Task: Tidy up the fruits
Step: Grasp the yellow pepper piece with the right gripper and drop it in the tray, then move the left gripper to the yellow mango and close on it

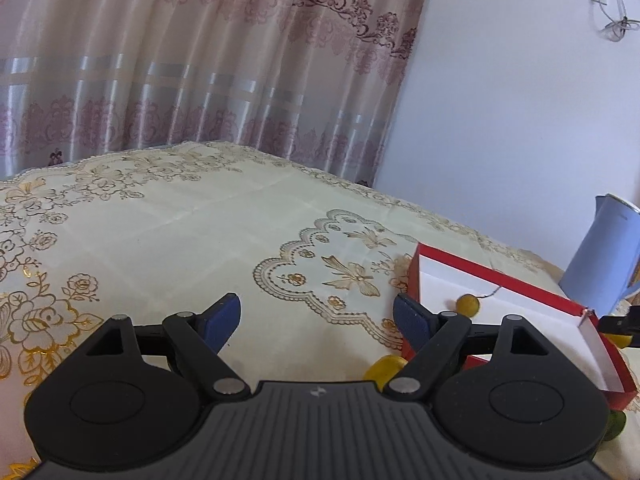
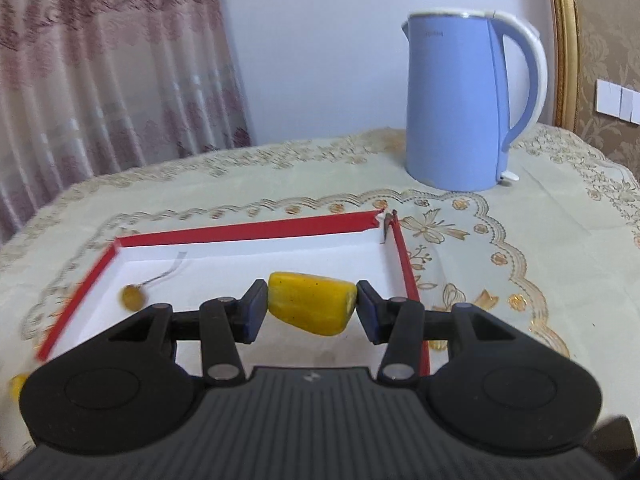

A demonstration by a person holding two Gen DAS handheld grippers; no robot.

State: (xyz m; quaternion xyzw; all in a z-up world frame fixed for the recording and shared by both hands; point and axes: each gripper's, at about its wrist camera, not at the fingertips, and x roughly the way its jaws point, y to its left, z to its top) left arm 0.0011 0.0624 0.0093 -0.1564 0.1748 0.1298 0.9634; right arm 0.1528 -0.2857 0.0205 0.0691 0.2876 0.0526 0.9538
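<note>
Across the table (image 2: 500, 272), under its cream cloth with gold flowers, a blue kettle (image 2: 460, 112) stands at the far side, cut off by the frame edge in the left wrist view. Nearer lies a shallow red box (image 2: 248, 228) with a white floor; its near wall is hidden behind the right hand-held gripper (image 2: 311, 311), which is clenched on a yellow fruit piece (image 2: 310, 307) held over the box floor. The left hand-held gripper (image 1: 316, 316) is released, jaws wide apart with nothing between them, over bare cloth just left of the box. A small round yellowish fruit (image 2: 133, 297) with a thin stem rests inside the box near its left wall, blurred. More yellow fruit (image 1: 384, 366) peeks out just outside the box, mostly hidden by the left gripper's linkage; possibly two or three pieces.
</note>
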